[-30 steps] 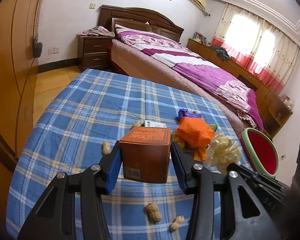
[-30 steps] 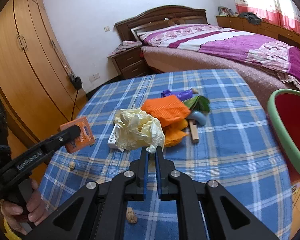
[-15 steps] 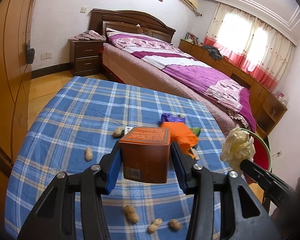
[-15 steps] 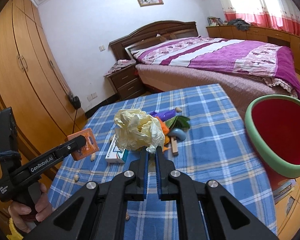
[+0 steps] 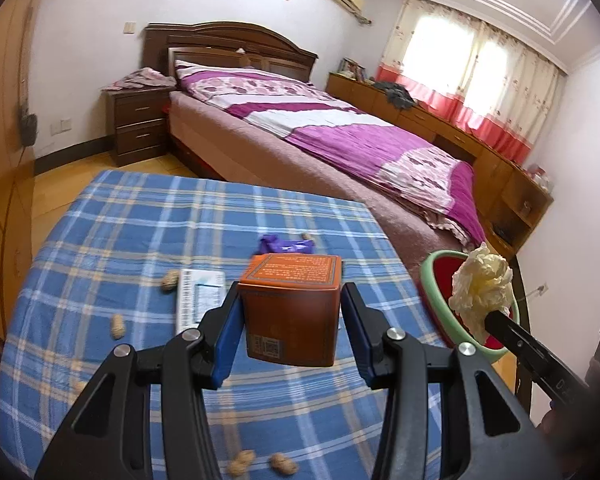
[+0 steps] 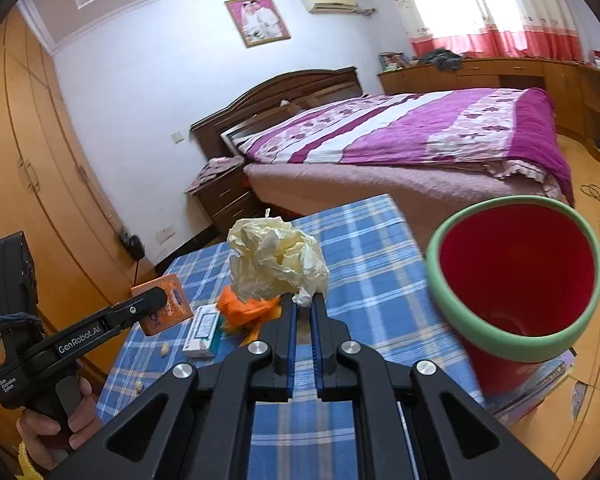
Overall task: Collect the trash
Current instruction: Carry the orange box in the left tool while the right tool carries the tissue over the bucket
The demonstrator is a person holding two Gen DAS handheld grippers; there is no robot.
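A: Left gripper (image 5: 290, 296)?

B: Clamped tight on the orange box (image 5: 290, 320), with a blue pad pressed flat on each side. Held up in the air, off the blue check tablecloth (image 5: 140, 220).

A: And the right gripper (image 6: 303, 304)?

B: Squeezed almost all the way together. Pinching a little corner of the crumpled yellow paper ball (image 6: 274, 258), with the rest puffed up above the tips.

A: Where, next to the bin?

B: Up in the air, just beside the red bin with the green rim (image 6: 500, 350). Not inside it. Seen from the left camera, right in front of the bin's open mouth.

A: Bin on the table?

B: No. Past the table's edge and lower down, tipped a bit toward the grippers. Standing on something flat, hard to tell what.

A: Left lying on the cloth?

B: A flat white box (image 5: 200, 292), an orange wrapper (image 6: 246, 308) just beside it, and a purple wrapper (image 5: 284, 245) farther back. Also peanuts (image 5: 118, 326), scattered around, some near the front edge.

A: Any hand in view?

B: Yes, one hand (image 6: 56, 420), wrapped around the left gripper's black handle, low in the corner of the right camera.

A: Behind the table?

B: A big bed (image 6: 420, 132) with a purple and white cover.
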